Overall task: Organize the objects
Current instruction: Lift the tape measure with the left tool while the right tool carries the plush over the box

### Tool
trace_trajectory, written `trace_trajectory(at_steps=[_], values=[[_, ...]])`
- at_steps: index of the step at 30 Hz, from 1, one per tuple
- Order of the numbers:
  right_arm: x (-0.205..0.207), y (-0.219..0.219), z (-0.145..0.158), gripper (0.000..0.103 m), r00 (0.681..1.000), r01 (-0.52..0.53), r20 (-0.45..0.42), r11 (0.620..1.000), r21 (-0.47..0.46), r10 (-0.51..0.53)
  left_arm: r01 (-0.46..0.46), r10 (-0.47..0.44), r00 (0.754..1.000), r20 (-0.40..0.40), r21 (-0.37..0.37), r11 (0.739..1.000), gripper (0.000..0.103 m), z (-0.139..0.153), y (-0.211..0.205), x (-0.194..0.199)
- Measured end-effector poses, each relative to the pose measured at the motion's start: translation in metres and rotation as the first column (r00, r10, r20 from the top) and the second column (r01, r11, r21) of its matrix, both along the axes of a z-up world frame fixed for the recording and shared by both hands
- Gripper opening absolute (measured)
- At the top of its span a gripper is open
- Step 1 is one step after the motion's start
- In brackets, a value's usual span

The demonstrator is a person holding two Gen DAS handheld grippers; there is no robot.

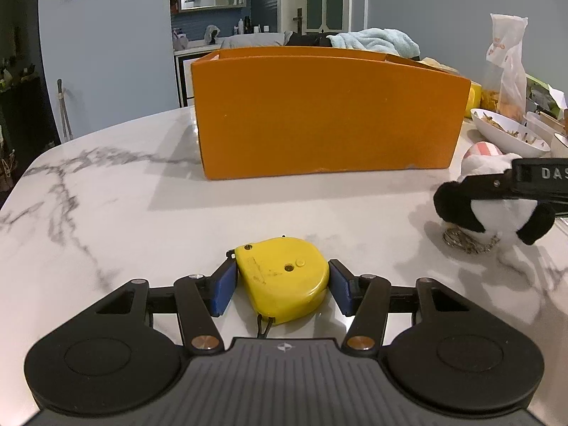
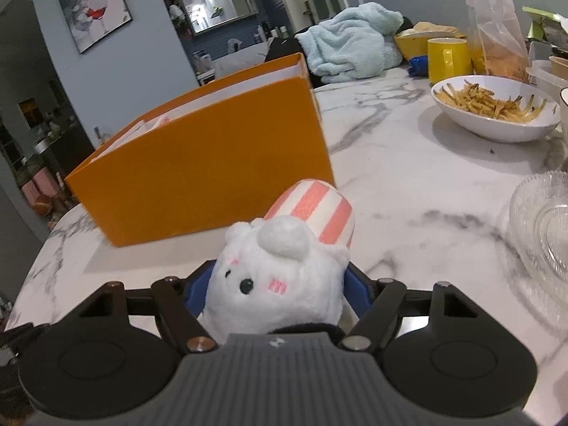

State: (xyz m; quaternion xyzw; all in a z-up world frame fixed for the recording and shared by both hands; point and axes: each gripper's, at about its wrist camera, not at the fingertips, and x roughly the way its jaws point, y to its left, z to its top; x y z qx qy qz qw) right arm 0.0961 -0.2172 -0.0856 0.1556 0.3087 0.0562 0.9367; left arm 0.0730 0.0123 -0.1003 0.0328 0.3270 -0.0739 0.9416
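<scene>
1. Two claws, both closed on items. Left claw [image 1: 282,289]: blue pads pressed to either side of a yellow tape measure [image 1: 282,278] lying on the marble worktop [image 1: 117,213].
2. Right claw [image 2: 275,293]: clamped around a white plush toy [image 2: 277,280] with a pink-striped cap, just above the worktop.
3. Orange box [image 1: 326,117]: open-topped, standing beyond both claws.
4. White bowl [image 2: 493,106] of fries, yellow mug [image 2: 449,58], glass dish [image 2: 543,220]: right of the box.

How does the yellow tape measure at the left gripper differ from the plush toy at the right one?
The tape measure is hard, yellow and flat on the table; the plush toy is soft, white and black with a striped hat. The toy looks bulkier than the tape measure. Both sit between blue fingers, near the orange box.
</scene>
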Motion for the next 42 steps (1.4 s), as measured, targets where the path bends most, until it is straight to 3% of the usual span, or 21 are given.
trace_trajectory(at_steps=[7,19,23,29,38,42], values=[[-0.025,0.003,0.002,0.075,0.996,-0.089,-0.010,0.994,0.062,0.090,-0.002,0.001,1.000,-0.023,-0.019,1.000,0.065,0.003,0.008,-0.017],[-0.069,0.014,0.016,0.075,0.972,-0.236,0.042,0.968,0.084,0.233,0.009,-0.013,0.998,-0.060,-0.079,0.997,0.064,0.008,0.018,-0.045],[-0.078,0.013,0.022,0.075,0.965,-0.260,0.064,0.962,0.079,0.255,0.030,-0.033,0.999,-0.038,-0.083,0.996,0.064,0.018,0.013,-0.049],[-0.076,0.005,0.046,0.075,0.956,-0.273,0.129,0.959,0.073,0.263,0.080,-0.074,0.996,0.052,-0.109,0.991,0.064,0.056,0.000,-0.044],[-0.057,-0.008,0.122,0.075,0.919,-0.285,0.289,0.958,0.012,0.270,0.151,-0.121,0.972,0.202,-0.143,0.978,0.064,0.135,-0.022,-0.021],[-0.042,-0.006,0.163,0.075,0.889,-0.277,0.365,0.959,-0.055,0.278,0.209,-0.180,0.948,0.261,-0.088,0.974,0.064,0.175,-0.037,-0.003]])
